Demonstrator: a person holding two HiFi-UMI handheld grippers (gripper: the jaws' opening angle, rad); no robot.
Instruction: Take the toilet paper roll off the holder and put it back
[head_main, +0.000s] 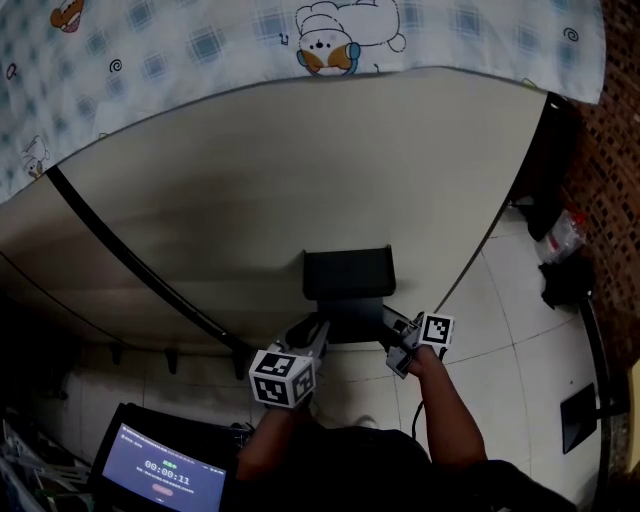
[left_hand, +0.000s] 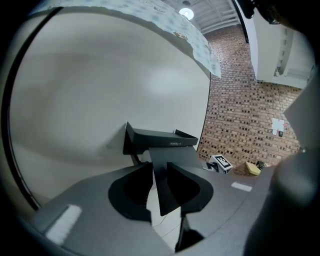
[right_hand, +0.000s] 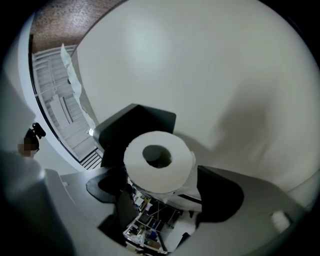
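Toilet paper roll (right_hand: 159, 161) looks already off the holder (left_hand: 160, 136), so putting it back is what remains. The left gripper (left_hand: 159, 167), jaws part-closed, seems to pinch the holder's hanging black plate. The right gripper (right_hand: 160, 172) clamps the roll by its sides just beside the holder, its core apparently empty.

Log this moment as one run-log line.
left tool: black holder flap between jaws, grip unclear | right tool: gripping white toilet paper roll in front of black wall holder
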